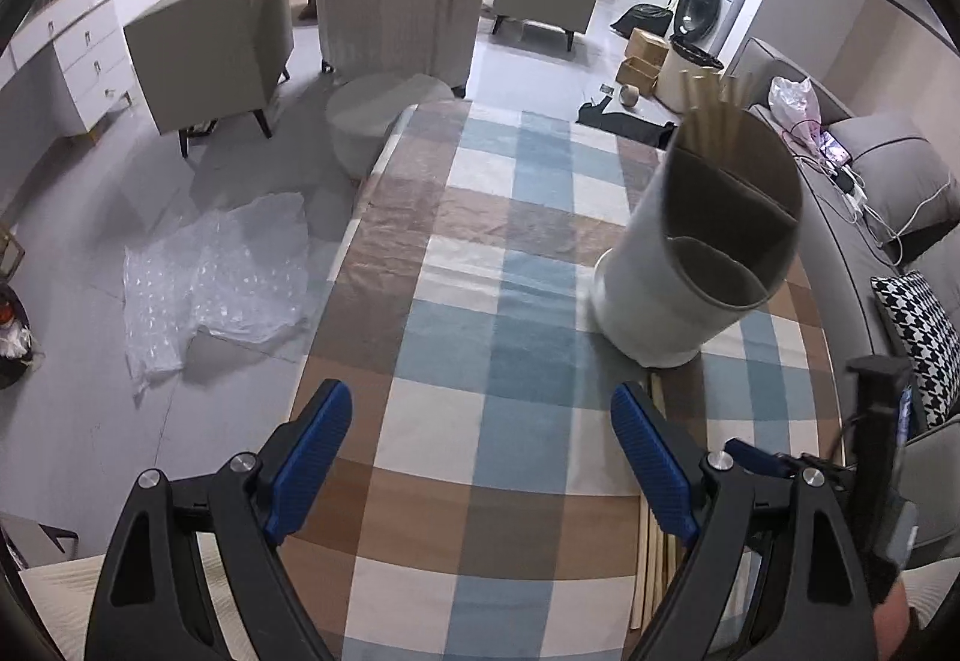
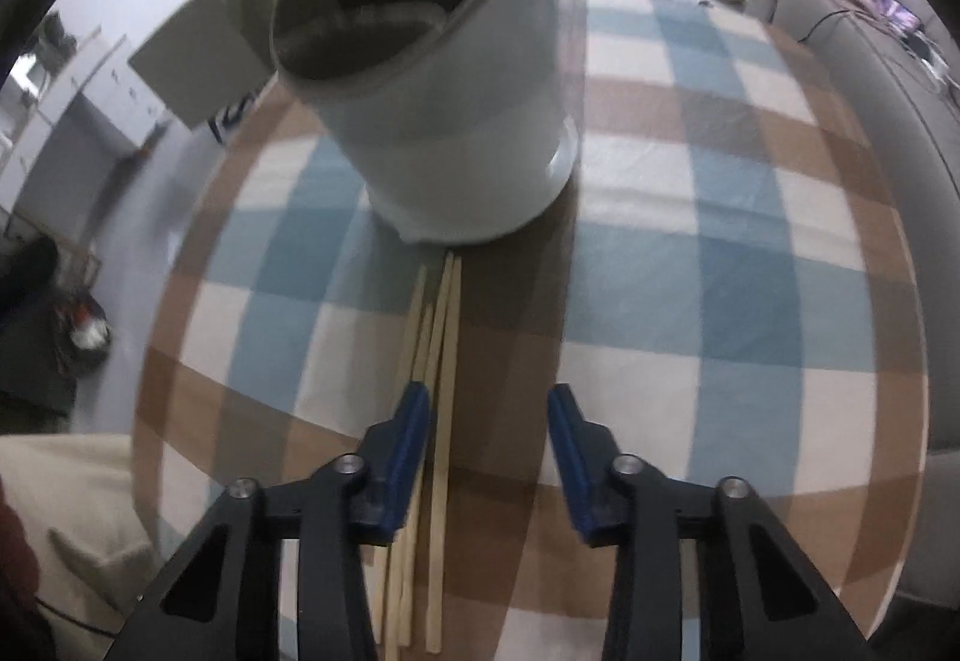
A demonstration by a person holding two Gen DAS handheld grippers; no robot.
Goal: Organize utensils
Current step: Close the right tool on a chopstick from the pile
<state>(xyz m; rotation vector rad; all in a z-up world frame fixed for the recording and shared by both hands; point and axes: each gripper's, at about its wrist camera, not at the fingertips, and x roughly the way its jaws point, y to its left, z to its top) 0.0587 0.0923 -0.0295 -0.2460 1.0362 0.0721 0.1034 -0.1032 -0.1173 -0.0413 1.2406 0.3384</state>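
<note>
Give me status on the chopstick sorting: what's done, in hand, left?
Done: some chopsticks already stand in the far compartment of the holder.
In hand: nothing. The left gripper and right gripper are both open and empty; the right one hovers over the loose chopsticks.
Left: several loose chopsticks lying on the checked tablecloth in front of the holder.

Living room, grey tile floor, checked cloth on worktop [image 1: 492, 337].
Grey armchair [image 1: 210, 42] and white drawers [image 1: 78, 54] left, bubble wrap [image 1: 210, 277] on floor, washing machine [image 1: 711, 0] far back, grey sofa [image 1: 888, 169] right.
</note>
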